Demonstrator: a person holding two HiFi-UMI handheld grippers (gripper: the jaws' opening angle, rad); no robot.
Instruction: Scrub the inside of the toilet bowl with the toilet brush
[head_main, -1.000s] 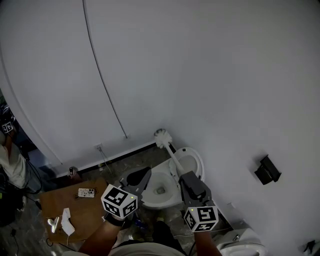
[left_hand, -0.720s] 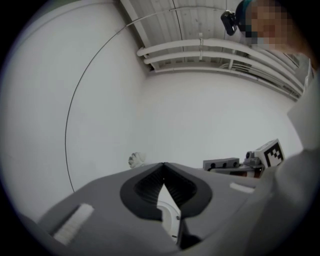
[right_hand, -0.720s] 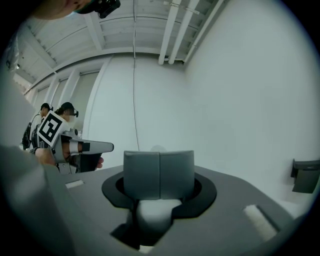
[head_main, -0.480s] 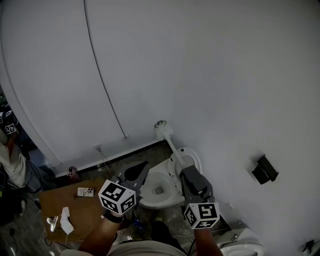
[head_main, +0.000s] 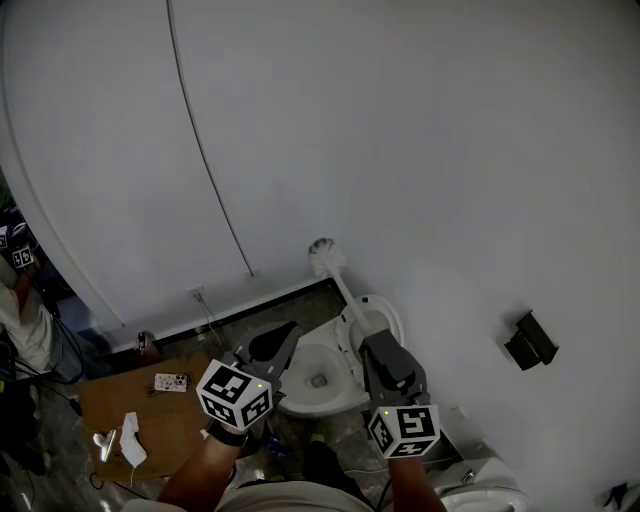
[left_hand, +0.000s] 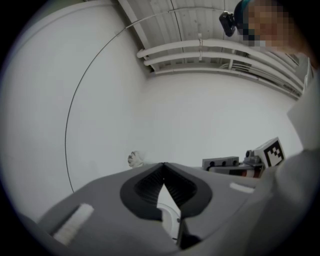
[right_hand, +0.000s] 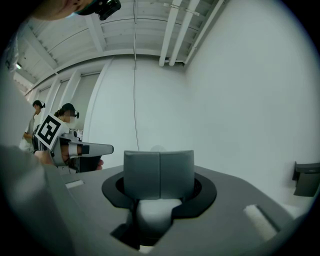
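The white toilet bowl (head_main: 300, 380) sits on the floor by the wall corner, lid raised. The toilet brush (head_main: 325, 257) is held up in the air over the bowl's far side, bristle head uppermost against the wall, its white handle slanting down into my right gripper (head_main: 374, 347), which is shut on it. In the right gripper view the handle (right_hand: 154, 212) shows just under the closed pads (right_hand: 141, 175). My left gripper (head_main: 288, 334) hovers over the bowl's left rim, shut with nothing in it. The left gripper view shows the brush head (left_hand: 135, 159) beyond its closed tips.
A brown cardboard sheet (head_main: 165, 420) lies on the floor at left with a phone (head_main: 173, 383) and white scraps (head_main: 130, 445). A black holder (head_main: 530, 340) hangs on the right wall. Another white fixture (head_main: 485, 488) is at bottom right. A person (head_main: 15, 310) stands at far left.
The brush head has risen a little against the wall, and both grippers have shifted slightly. Over the last half second almost nothing moved.
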